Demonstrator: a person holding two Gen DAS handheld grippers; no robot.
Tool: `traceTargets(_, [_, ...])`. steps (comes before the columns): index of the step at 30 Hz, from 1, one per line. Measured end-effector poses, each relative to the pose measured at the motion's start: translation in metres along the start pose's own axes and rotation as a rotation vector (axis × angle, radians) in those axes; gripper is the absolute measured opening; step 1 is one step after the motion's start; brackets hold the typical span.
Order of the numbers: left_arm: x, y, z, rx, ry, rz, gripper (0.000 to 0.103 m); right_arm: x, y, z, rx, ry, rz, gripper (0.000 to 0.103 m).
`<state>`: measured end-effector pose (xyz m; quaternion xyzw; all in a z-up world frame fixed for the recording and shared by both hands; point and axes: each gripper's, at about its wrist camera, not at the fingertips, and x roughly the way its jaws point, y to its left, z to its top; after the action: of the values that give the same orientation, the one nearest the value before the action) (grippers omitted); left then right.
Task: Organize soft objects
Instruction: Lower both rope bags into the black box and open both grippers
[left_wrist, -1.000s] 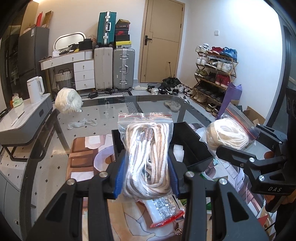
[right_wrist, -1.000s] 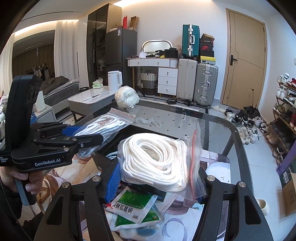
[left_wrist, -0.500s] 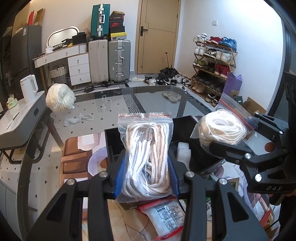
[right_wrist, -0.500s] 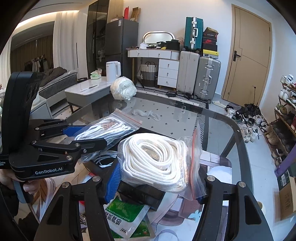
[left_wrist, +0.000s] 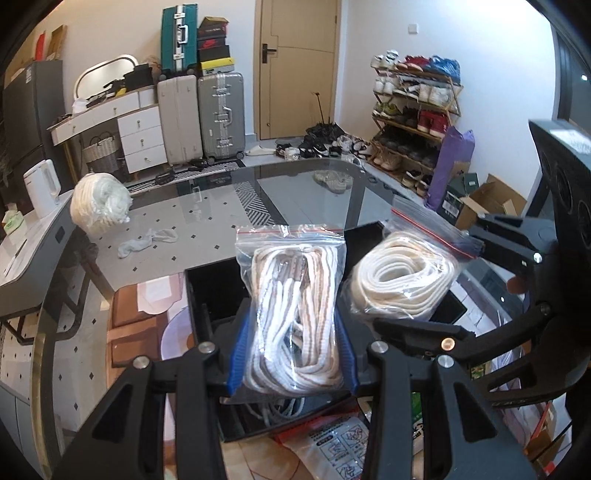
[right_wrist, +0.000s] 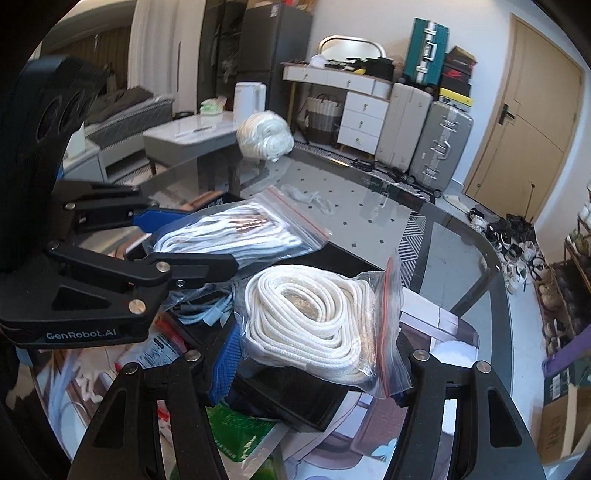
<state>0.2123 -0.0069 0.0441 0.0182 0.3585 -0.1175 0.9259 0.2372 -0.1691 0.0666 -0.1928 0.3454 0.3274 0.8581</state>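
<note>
On the far left of the desk (left_wrist: 303, 184) a loose bundle of white rope (left_wrist: 99, 201) sits well apart from our work. Our left gripper (left_wrist: 291, 332) has its jaws clamped on the bag of striped cord (left_wrist: 295, 295), now carried further over the black box (left_wrist: 214, 280) than a second ago. Our right gripper (right_wrist: 314, 354) grips the bag of white rope (right_wrist: 314, 317), which has swung in beside the first bag. We judge both are nearly placed for release into the box.

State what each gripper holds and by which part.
Left gripper squeezes the mixed rope bag at its lower half; right gripper clamps the white rope bag across its coil.
</note>
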Motion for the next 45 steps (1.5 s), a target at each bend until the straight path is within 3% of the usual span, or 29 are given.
traceTargets(19, [0.011, 0.008, -0.003, 0.009, 0.033, -0.004, 0.040, 0.024, -0.005, 0.012, -0.067, 0.078, 0.122, 0.064])
traceTargets(21, [0.011, 0.009, -0.004, 0.006, 0.032, -0.005, 0.041, 0.025, -0.005, 0.013, -0.076, 0.086, 0.128, 0.069])
traceTargets(23, [0.010, 0.009, -0.004, -0.003, 0.026, -0.012, 0.045, 0.025, -0.006, 0.014, -0.079, 0.085, 0.116, 0.074])
traceTargets(25, [0.008, 0.009, -0.005, -0.010, 0.011, -0.003, 0.058, 0.021, -0.006, 0.013, -0.082, 0.061, 0.092, 0.080])
traceTargets(27, [0.005, 0.010, -0.006, -0.025, -0.009, -0.007, 0.064, 0.014, -0.004, 0.012, -0.079, 0.024, 0.093, 0.088])
traceTargets(32, [-0.007, 0.015, -0.009, -0.053, -0.030, 0.004, 0.072, -0.004, -0.007, 0.005, -0.040, -0.028, 0.068, 0.097])
traceTargets(34, [-0.018, 0.015, -0.011, -0.058, -0.059, 0.002, 0.088, -0.012, -0.009, 0.001, -0.024, -0.039, 0.045, 0.098])
traceTargets(37, [-0.035, 0.015, -0.015, -0.071, -0.098, 0.013, 0.098, -0.023, -0.011, -0.004, 0.007, -0.060, 0.018, 0.101])
traceTargets(45, [-0.060, 0.019, -0.043, -0.121, -0.106, 0.100, 0.103, -0.048, -0.014, -0.024, 0.117, -0.093, -0.032, 0.102])
